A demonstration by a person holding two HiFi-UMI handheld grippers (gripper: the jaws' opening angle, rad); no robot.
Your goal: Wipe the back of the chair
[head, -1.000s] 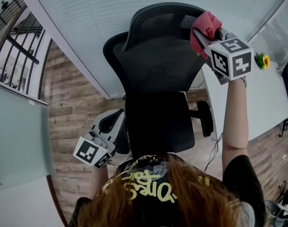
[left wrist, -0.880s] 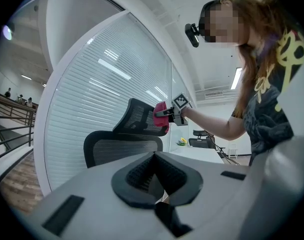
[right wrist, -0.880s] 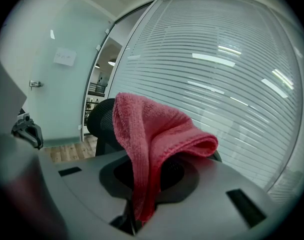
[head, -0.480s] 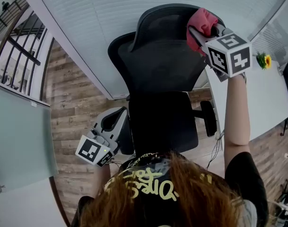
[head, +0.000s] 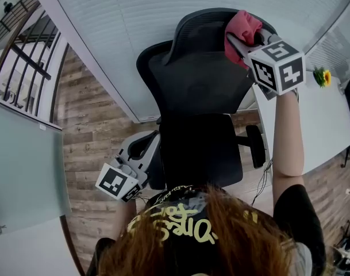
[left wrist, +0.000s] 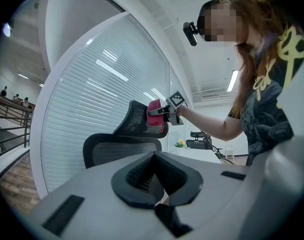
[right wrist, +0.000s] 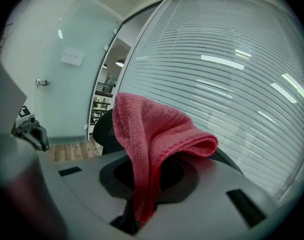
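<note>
One cloth [head: 244, 25], it looks soft and light.
My right tongs [head: 234, 39] pinch its fold at the chair back [head: 197, 68], one o'clock; my left tongs [left wrist: 156, 173] are closed, empty.

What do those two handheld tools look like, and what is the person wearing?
Both the left gripper and right gripper are pale grey plastic with black-padded fingers. Each carries a white cube printed with black square markers. The person wears a black short-sleeved T-shirt with yellow lettering.
</note>
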